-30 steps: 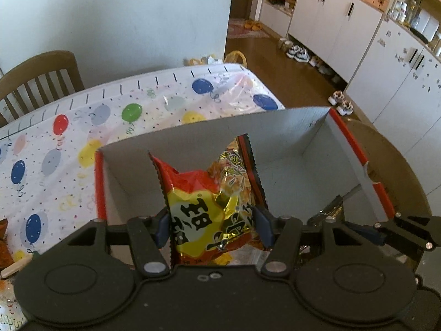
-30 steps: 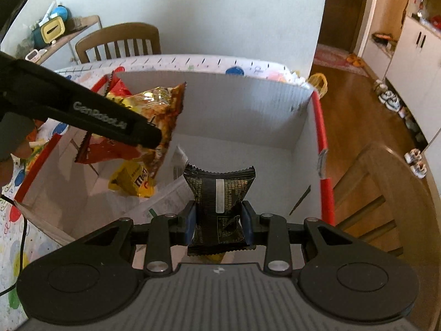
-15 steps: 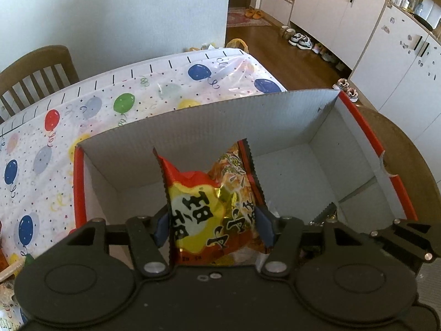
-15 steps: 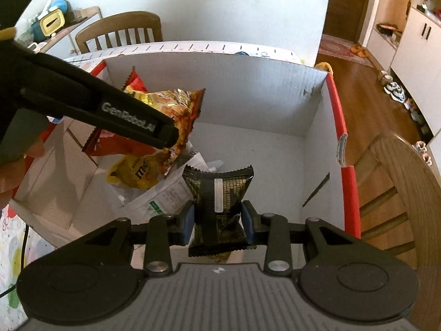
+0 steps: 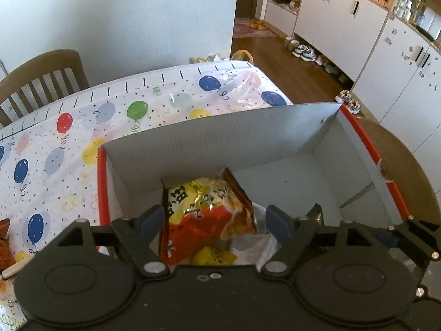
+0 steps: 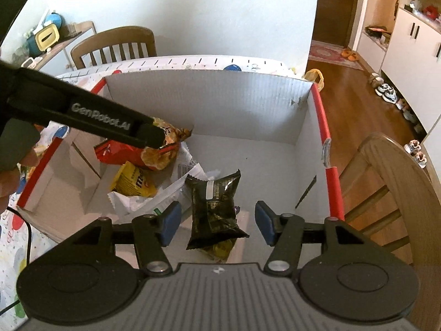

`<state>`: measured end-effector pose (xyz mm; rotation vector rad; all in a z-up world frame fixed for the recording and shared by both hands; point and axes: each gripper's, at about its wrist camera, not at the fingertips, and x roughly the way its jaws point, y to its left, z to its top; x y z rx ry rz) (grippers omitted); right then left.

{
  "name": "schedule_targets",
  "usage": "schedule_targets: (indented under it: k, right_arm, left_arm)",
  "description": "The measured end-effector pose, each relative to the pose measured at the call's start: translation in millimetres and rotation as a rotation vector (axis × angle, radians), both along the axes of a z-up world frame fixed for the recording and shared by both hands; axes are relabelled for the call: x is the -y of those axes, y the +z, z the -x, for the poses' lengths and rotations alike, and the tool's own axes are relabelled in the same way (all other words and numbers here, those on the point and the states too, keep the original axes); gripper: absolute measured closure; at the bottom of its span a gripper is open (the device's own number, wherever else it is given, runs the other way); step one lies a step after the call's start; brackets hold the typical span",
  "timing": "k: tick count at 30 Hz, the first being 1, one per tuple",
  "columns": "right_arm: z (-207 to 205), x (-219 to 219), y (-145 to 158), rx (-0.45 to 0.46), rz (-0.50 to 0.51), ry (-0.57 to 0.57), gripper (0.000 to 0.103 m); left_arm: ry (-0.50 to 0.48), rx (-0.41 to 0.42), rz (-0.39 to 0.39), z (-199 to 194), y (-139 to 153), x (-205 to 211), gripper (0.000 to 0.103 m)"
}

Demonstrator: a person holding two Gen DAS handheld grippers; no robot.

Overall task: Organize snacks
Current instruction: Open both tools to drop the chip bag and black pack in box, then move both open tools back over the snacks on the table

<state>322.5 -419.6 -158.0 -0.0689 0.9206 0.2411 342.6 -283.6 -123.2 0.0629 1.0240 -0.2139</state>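
one box [image 6: 209,102], four snack packets inside

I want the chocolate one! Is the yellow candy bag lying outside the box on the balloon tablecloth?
No, the yellow candy bag lies inside the cardboard box, under the red snack bag.

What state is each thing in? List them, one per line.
left gripper: jaws opening, pads off the snack.
right gripper: jaws opening, pads clear.
red-and-yellow snack bag: released into the box.
black snack packet: released, inside the box.
cardboard box: open-topped, holding snacks.
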Motion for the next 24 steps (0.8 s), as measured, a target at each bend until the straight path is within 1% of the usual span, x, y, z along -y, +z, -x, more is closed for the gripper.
schedule_targets:
  k: [3,4,6,9,14,16,20,24]
  right_arm:
    - [6,0,6,0.007,-0.005,-0.008,0.042]
    - [9,-1,9,0.012,-0.007,-0.012,0.037]
    - [16,-1,16,0.031,-0.014,-0.023,0.034]
    - [27,-1,28,0.054,-0.026,-0.042,0.034]
    - [49,-7,46,0.087,-0.04,-0.076,0.032]
    - [59,-12,53,0.101,-0.047,-0.087,0.025]
    - [78,-27,65,0.122,-0.057,-0.096,0.025]
    - [97,-48,74,0.139,-0.06,-0.103,0.025]
  left_arm:
    - [-0.009,0.014,0.008,7,5,-4,0.02]
    - [-0.013,0.02,0.007,9,7,-4,0.02]
    - [-0.022,0.032,0.009,15,11,-7,0.019]
    - [-0.037,0.05,0.023,25,18,-12,0.015]
    - [-0.053,0.081,0.052,44,32,-25,0.015]
    - [-0.058,0.111,0.062,55,41,-32,0.015]
    - [-0.077,0.17,0.076,76,58,-48,0.013]
    - [-0.087,0.206,0.104,97,72,-70,0.011]
